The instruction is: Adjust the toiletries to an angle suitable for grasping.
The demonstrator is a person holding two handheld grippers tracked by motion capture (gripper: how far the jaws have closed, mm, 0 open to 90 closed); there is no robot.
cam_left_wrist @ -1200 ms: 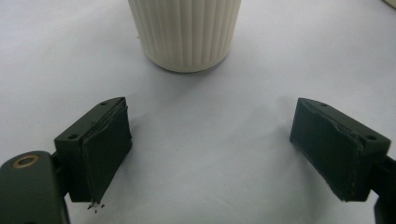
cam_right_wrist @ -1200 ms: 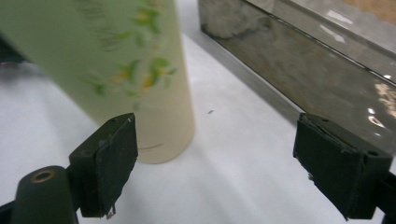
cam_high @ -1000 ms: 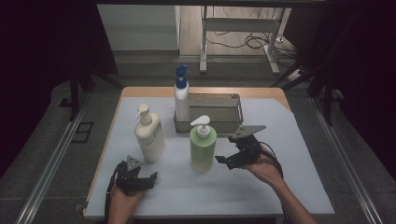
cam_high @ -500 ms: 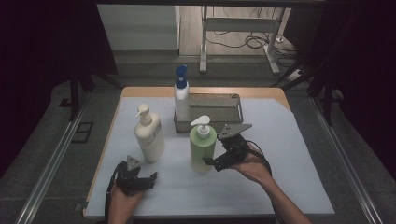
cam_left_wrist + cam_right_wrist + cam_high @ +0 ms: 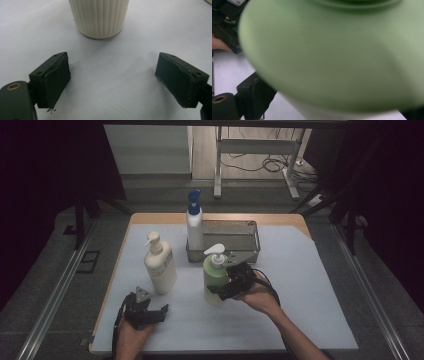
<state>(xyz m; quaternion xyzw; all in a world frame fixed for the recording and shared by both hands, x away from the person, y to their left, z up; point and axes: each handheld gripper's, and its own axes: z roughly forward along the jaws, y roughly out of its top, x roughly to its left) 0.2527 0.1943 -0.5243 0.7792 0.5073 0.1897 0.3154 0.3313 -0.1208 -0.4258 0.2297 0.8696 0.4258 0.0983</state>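
Green pump bottle (image 5: 215, 279) upright on the white mat (image 5: 310, 285), just in front of the metal tray (image 5: 250, 232), nearest of all to the right gripper (image 5: 231, 281). Bottle body between that gripper's jaws, wide apart around its lower half; contact or a firm hold impossible to tell from the blurred right gripper view. Probably smooth, rigid plastic, slippery under the pads, weight dependent on an unseen fill; tall and top-heavy, so likely to tip. Best taken across the mid-body, below the shoulder, never by the white pump head. Left of the green bottle, a ribbed cream pump bottle (image 5: 159, 265); behind it, a blue-topped spray bottle (image 5: 194, 222) at the tray's left end. Left gripper (image 5: 147, 312) low on the mat before the cream bottle, jaws spread wide, empty.
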